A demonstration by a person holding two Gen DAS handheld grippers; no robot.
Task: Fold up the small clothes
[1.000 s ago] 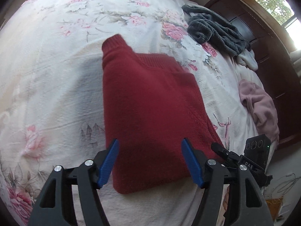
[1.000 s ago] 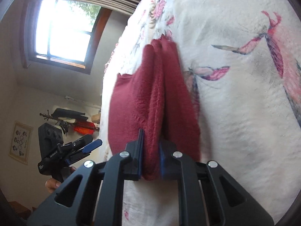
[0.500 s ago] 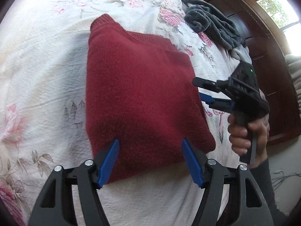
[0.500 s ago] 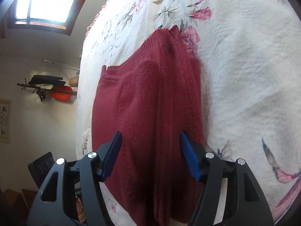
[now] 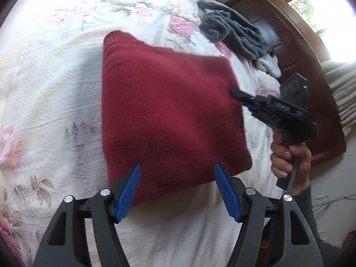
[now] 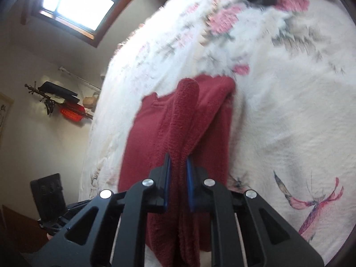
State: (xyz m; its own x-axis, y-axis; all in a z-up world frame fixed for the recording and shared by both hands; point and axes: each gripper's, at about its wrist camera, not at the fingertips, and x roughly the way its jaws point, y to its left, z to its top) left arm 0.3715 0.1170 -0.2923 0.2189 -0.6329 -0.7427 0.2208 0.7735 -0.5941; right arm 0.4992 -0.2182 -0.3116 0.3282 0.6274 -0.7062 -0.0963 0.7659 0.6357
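Two windows (image 6: 77, 6) (bright), floral bedspread (image 5: 55, 66).

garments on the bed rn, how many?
3 clear. Red sweater mid-bed, right tool pinching its edge. Grey garment bunched near the headboard, with a white piece beside it. More may be hidden behind the right tool.

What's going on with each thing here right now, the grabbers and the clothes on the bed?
Left gripper: open, holding nothing, just short of the sweater's near edge.
Right gripper: shut on the sweater's side edge.
Red sweater: folded into a rough rectangle, lying on the bed.
Grey garment: crumpled, unfolded.
White garment: bunched beside the grey one.
Bed: covered with a floral quilt.
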